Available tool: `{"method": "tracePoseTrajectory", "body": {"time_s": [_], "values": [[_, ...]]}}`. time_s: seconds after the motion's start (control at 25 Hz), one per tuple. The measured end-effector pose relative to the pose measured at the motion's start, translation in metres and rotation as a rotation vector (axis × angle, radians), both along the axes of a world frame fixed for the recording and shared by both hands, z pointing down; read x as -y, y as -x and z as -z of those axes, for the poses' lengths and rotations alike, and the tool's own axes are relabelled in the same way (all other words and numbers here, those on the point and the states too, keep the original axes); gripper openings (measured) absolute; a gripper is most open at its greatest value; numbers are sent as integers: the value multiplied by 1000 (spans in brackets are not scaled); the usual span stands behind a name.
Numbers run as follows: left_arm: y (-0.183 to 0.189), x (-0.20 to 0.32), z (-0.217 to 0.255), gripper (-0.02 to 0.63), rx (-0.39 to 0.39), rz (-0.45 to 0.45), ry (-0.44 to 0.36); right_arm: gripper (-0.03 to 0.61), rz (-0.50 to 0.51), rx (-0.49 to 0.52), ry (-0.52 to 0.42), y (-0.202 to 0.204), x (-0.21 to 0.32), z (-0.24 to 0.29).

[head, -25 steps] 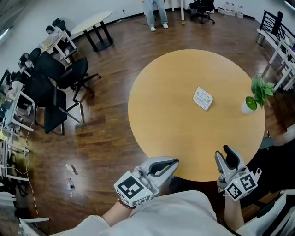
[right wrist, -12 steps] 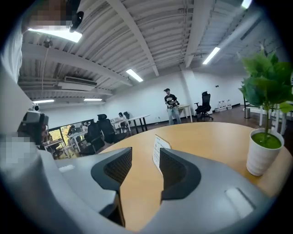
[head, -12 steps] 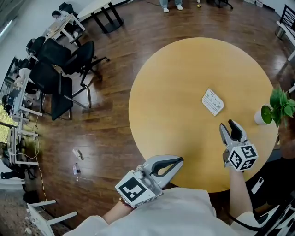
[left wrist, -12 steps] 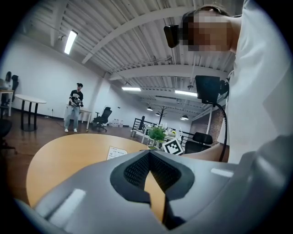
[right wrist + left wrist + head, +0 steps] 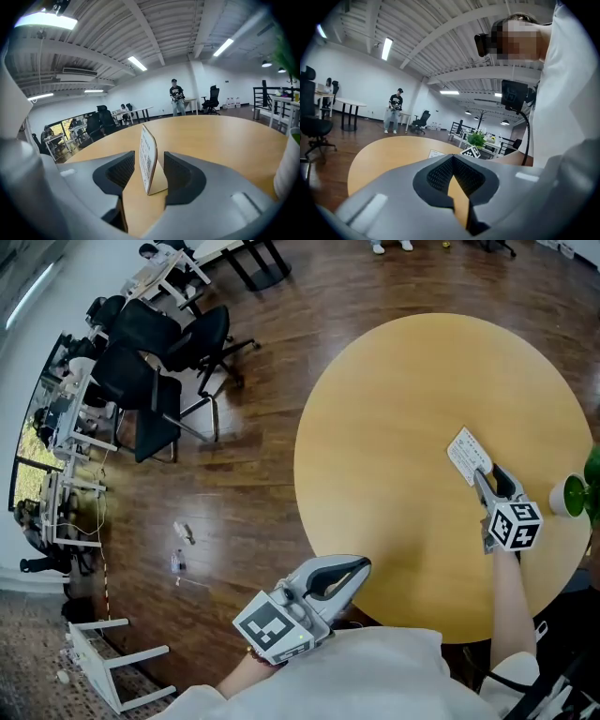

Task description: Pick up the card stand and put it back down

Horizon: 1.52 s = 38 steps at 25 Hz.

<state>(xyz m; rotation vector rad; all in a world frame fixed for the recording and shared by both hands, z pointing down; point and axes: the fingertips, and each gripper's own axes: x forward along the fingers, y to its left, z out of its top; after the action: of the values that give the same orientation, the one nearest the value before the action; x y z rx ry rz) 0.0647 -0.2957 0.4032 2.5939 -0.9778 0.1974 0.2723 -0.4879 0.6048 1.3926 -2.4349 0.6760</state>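
Note:
The card stand (image 5: 466,454) is a small white printed card on a wooden base, upright at the right of the round wooden table (image 5: 394,427). My right gripper (image 5: 489,476) reaches it from the near side. In the right gripper view the card stand (image 5: 148,159) rises between the two dark pads (image 5: 123,171), with a gap on each side. That gripper (image 5: 149,174) is open, its jaws just having been opening. My left gripper (image 5: 359,567) hangs at the table's near edge close to my body, its tips (image 5: 452,159) together and nothing held.
A white pot with a green plant (image 5: 569,495) stands at the table's right edge, close to my right gripper. Black office chairs (image 5: 159,362) and desks fill the far left of the wooden floor. A person (image 5: 177,103) stands far across the room.
My right gripper has travelled forward and right across the table, from its near edge to the card stand, and now straddles it. The left gripper stays by the near edge.

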Motion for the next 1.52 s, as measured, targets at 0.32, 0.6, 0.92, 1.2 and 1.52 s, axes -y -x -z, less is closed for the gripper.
{"method": "tracePoseTrajectory", "body": {"time_s": [0.32,0.6,0.92,1.2,1.52], "values": [[18,-1,-16,0,28,43,26,36,21,21,-13,19,19,-16],[20,-9,-16,0,24,9,3,18,49,34,-50,27,-9,4],[13,-47,-8,0,-15,-103,-54,17,95,62,-150,45,-111,62],[24,-106,18,0,-73,-166,-88,17,61,51,-238,57,-212,129],[69,-196,30,0,-144,-208,-124,18,-7,34,-301,96,-354,181]]}}
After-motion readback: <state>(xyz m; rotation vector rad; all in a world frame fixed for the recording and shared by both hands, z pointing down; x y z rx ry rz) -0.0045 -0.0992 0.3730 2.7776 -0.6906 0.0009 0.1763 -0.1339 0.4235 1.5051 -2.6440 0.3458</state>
